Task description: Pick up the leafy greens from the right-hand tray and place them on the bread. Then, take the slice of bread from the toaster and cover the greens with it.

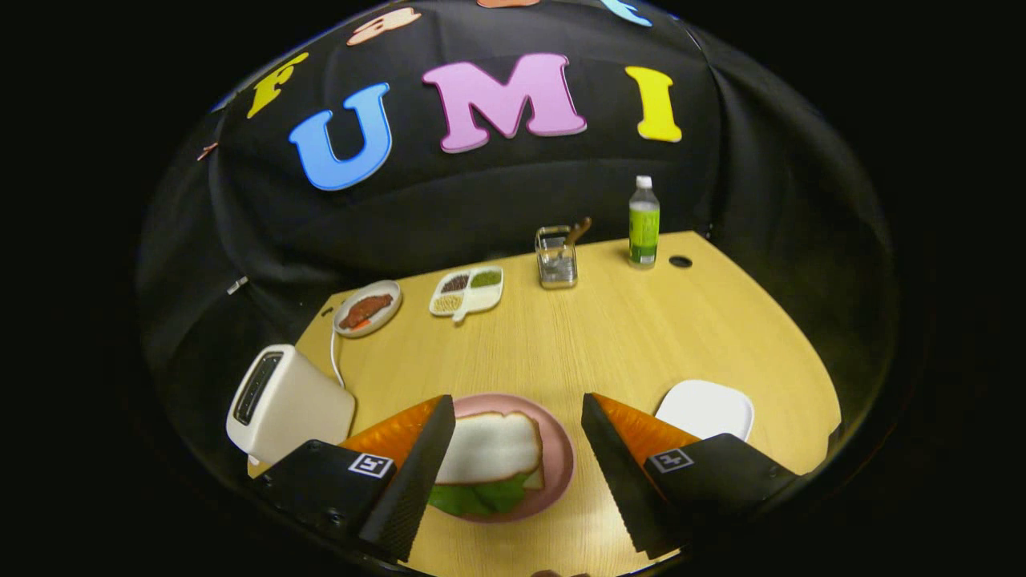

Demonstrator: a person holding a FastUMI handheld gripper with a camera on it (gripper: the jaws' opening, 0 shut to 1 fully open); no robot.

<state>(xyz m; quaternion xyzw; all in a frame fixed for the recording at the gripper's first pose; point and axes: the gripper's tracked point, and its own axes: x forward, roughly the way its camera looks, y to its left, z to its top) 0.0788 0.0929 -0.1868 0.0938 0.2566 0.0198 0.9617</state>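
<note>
- Pink is the landmark: the pink plate sits between your gripper fingers, nearer the left one, and every place below is told from it.
- Your fingers stand spread wide and pinch nothing; the left fingertip overlaps the plate's left rim, the right one hangs off its right side, apart from it.
- On the plate lies a slice of bread, and the leafy greens poke out from under its near edge, so you see the greens covered already.
- Just right of the plate, beyond your right finger, rests a white tray, bare.
- Left of the plate stands the white toaster, its slot facing up, with a white cord running back from it.
- Farther back and left of the plate you see a small dish of reddish food, then a divided dish holding grains.
- Behind the plate, far across the wooden table, stands a metal holder with a wooden handle sticking out.
- Farthest, back and right of the plate, a green-labelled bottle stands upright beside a dark hole in the tabletop.
</note>
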